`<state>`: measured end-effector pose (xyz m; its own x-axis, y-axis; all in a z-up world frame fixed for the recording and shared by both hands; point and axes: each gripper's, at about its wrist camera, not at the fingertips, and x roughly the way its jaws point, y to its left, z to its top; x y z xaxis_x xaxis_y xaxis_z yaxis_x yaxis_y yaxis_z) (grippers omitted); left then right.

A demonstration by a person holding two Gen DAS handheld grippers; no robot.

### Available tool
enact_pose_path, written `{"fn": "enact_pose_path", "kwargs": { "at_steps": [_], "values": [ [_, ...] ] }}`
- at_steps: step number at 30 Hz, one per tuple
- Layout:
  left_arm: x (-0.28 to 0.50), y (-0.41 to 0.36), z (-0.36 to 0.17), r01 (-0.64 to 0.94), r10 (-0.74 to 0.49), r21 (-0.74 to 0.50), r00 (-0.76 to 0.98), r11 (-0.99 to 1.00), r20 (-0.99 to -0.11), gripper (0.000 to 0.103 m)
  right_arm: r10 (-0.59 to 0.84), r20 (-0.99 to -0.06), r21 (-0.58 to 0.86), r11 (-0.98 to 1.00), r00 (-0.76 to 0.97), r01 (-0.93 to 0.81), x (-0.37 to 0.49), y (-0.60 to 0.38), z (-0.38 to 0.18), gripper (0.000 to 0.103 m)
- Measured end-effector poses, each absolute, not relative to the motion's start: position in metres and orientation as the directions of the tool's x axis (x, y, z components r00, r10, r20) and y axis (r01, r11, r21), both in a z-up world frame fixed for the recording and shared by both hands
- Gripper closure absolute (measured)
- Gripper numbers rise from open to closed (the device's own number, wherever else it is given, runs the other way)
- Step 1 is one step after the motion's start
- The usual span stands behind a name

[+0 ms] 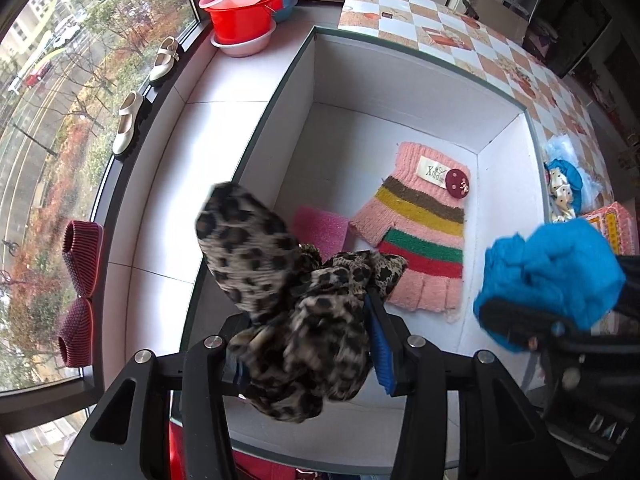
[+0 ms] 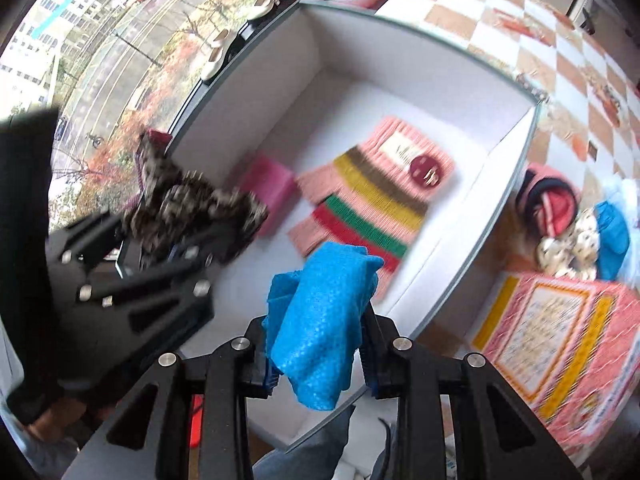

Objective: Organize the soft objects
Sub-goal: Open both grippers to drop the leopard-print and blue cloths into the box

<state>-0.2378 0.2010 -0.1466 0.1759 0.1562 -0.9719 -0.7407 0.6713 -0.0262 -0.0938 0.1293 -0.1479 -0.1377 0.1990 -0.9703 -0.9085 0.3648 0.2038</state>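
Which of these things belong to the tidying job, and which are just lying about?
Job:
leopard-print scarf in the left gripper
blue cloth in the right gripper
white box
striped knit glove
pink sponge

Lying about:
stacked basins
cream shoes
knitted slippers
pink printed box

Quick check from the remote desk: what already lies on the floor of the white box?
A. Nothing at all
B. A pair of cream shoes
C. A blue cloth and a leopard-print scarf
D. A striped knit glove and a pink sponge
D: the striped knit glove lies flat on the floor of the white box beside the pink sponge, while both cloths hang in the grippers.
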Motion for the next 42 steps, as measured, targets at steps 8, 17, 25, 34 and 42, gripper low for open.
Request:
{"fn": "enact_pose_path", "kwargs": {
  "at_steps": [8, 17, 25, 34, 42],
  "values": [
    [-0.242, 0.192, -0.137, -0.772, 0.151, -0.058, 0.196, 0.632, -0.969, 0.017, 0.248, -0.959, 0.23, 0.399, -0.137, -0.888, -0.097, 0.14, -0.127, 0.069],
    [-0.252, 0.192, -0.131, -0.816, 0.142, -0.107, 0.225, 0.568, -0.964, 0.001, 0.288, -0.949, 0.239, 0.389, -0.129, -0.89, -0.104, 0.148, -0.111, 0.0],
    [-0.255, 0.19, -0.117, -0.828, 0.146, -0.119, 0.234, 0.548, -0.961, 0.001, 0.314, -0.942, 0.247, 0.4, -0.121, -0.883, -0.101, 0.144, -0.094, 0.0],
    [-0.254, 0.188, -0.101, -0.827, 0.146, -0.12, 0.237, 0.55, -0.96, 0.001, 0.319, -0.94, 0.251, 0.396, -0.125, -0.883, -0.105, 0.142, -0.081, 0.0],
    [-0.249, 0.183, -0.084, -0.815, 0.164, -0.096, 0.229, 0.572, -0.96, 0.001, 0.343, -0.933, 0.25, 0.398, -0.11, -0.883, -0.105, 0.135, -0.067, 0.0]
  ]
}}
